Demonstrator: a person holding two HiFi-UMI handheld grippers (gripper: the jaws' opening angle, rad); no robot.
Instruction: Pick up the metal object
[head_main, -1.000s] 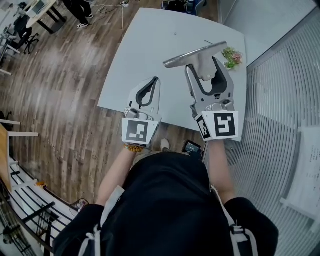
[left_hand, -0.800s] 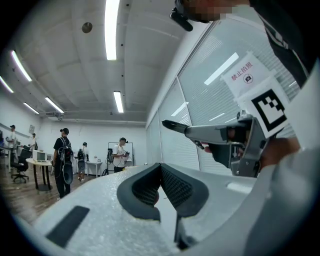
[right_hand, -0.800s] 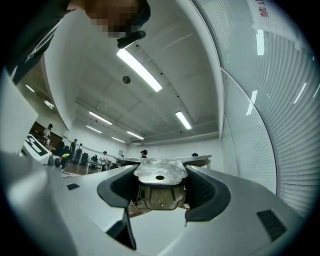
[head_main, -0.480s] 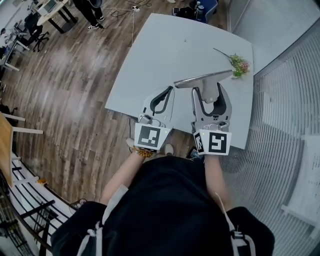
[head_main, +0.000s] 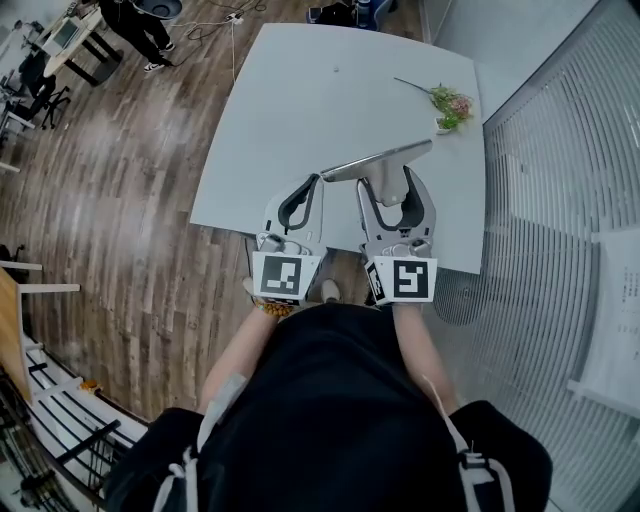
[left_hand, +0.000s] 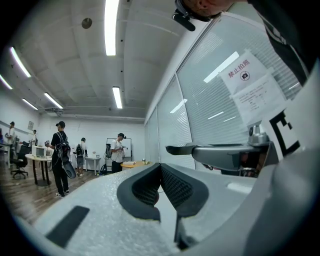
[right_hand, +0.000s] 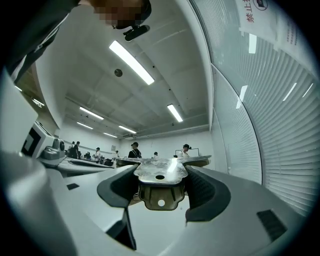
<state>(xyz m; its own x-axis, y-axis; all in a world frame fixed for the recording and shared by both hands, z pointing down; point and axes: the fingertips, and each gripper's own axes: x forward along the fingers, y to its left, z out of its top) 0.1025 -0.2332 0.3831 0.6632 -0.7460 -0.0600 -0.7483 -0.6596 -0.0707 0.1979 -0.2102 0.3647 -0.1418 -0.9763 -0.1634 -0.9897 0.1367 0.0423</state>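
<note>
The metal object (head_main: 378, 162) is a long flat bar on a short bracket foot. My right gripper (head_main: 393, 190) is shut on the foot and holds it over the near right part of the white table (head_main: 290, 100), with the bar sticking out to both sides. In the right gripper view the bracket (right_hand: 160, 176) sits clamped between the black pads (right_hand: 202, 190). My left gripper (head_main: 312, 183) is just left of it, tips together and nothing held. In the left gripper view its pads (left_hand: 175, 185) meet, and the bar (left_hand: 190, 149) shows at the right.
A small flower sprig (head_main: 445, 102) lies near the table's far right corner. The table's near edge runs just under both grippers. Wooden floor (head_main: 120, 200) lies to the left, a glass wall with blinds (head_main: 560, 180) to the right. Several people stand at desks far off (left_hand: 60, 155).
My right gripper has sunk with the metal object and drawn back toward the table's near edge, away from the flower sprig. The left gripper has shifted a little alongside it, still shut.
</note>
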